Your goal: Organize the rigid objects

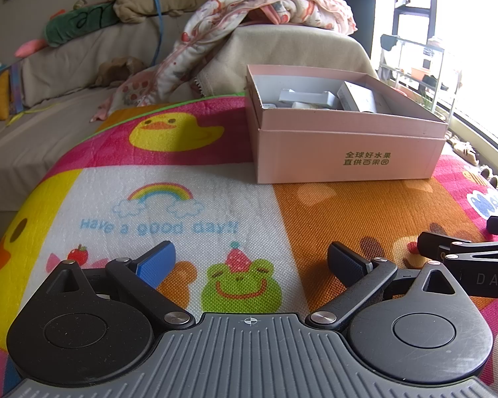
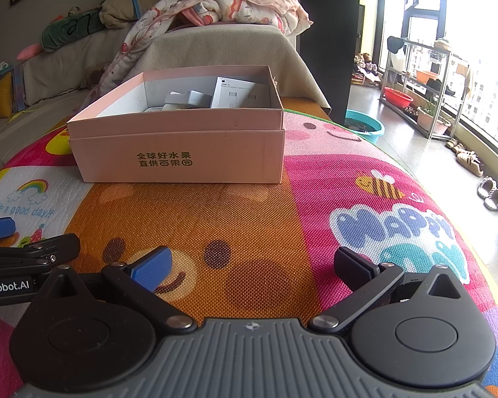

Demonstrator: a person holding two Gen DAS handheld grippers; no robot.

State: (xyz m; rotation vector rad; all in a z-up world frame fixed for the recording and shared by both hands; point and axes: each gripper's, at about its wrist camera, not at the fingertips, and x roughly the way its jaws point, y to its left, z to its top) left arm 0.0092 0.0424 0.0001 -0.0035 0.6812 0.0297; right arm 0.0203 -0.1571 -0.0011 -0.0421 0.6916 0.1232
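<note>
Left gripper [image 1: 250, 262] and right gripper [image 2: 252, 265] are held spread wide, empty. Pink box [image 2: 182, 152], white items inside, is seen well ahead of both jaws on play mat [image 2: 249, 225].

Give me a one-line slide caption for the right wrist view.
Right gripper open and empty above the cartoon play mat, facing the open pink box holding white items.
</note>
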